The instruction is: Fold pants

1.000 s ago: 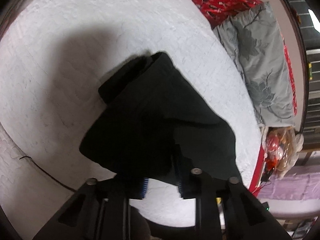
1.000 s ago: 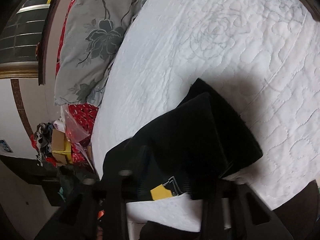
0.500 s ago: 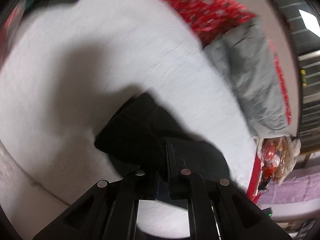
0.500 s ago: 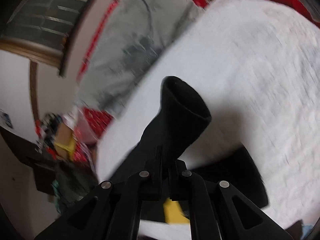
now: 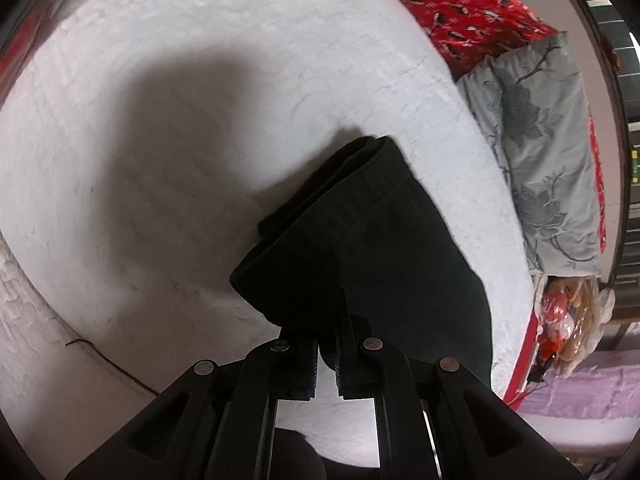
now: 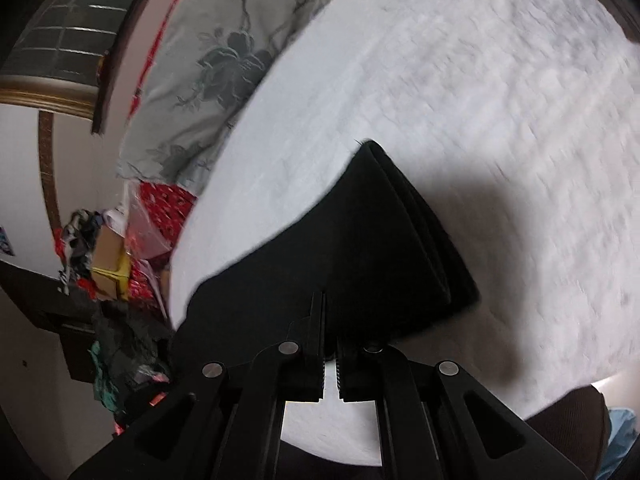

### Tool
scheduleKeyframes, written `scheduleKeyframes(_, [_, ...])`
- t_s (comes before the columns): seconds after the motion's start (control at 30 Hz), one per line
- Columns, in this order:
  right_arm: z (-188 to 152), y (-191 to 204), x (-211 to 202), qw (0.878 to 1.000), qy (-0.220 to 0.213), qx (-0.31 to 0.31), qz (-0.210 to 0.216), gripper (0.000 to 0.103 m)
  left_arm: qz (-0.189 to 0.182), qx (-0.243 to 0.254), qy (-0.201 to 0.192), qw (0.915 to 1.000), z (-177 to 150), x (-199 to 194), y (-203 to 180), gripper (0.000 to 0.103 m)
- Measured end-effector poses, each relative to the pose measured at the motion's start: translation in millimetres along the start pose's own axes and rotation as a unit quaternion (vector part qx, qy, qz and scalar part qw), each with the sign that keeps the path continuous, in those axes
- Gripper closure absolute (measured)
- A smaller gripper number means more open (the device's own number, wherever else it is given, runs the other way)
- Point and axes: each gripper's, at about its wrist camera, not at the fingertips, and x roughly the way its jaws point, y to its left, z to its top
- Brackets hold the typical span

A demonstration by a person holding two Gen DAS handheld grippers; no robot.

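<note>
The black pants [image 5: 372, 240] are folded into a thick bundle and hang lifted over the white quilted bed [image 5: 200, 60]. My left gripper [image 5: 328, 344] is shut on the near edge of the bundle. In the right wrist view the same pants [image 6: 380, 248] fan out from my right gripper [image 6: 330, 344], which is shut on their other near corner. The stacked fold layers show at the far end in both views.
A grey floral pillow [image 5: 548, 168] and a red patterned cloth [image 5: 472, 12] lie at the bed's head; the pillow also shows in the right wrist view [image 6: 216, 64]. Bags and clutter [image 6: 104, 264] sit beside the bed. A thin dark cord [image 5: 108, 364] runs along the mattress edge.
Both grippers have closed on the pants and lifted them off the bed. The bundle has gone from lying spread flat to hanging gathered from the fingers.
</note>
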Motion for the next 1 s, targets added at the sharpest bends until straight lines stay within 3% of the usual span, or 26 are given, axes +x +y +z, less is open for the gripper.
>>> scheduleKeyframes(0.17, [-3, -3, -3, 1.000, 0.002, -0.006, -0.012, 0.094, 0.003, 0.015, 0.000, 0.9999, -5, -7, -6, 0.095])
scheduleKeyframes(0.3, [-3, 6, -25, 0.999, 0.006, -0.038, -0.024, 0.082, -0.004, 0.055, -0.013, 0.9984, -14, -39, -16, 0.093])
scheduleKeyframes(0.33, [-2, 6, -33, 0.999, 0.001, -0.043, -0.024, 0.082, -0.007, 0.068, -0.020, 0.9975, -15, -49, -20, 0.090])
scheduleKeyframes(0.47, [9, 14, -61, 0.997, -0.034, -0.067, -0.033, 0.076, 0.017, 0.105, -0.066, 0.9921, -8, -81, -38, 0.058])
scheduleKeyframes(0.6, [23, 37, -65, 0.996, -0.051, -0.078, -0.011, 0.075, 0.019, 0.124, -0.089, 0.9881, 6, -91, -61, 0.049])
scheduleKeyframes(0.8, [19, 110, -6, 0.987, 0.011, -0.158, 0.016, 0.073, 0.071, 0.151, -0.054, 0.9845, 16, -58, -81, 0.046])
scheduleKeyframes(1.0, [7, 193, 86, 0.967, 0.093, -0.234, 0.040, 0.073, 0.072, 0.169, -0.018, 0.9828, 38, -34, -98, 0.044])
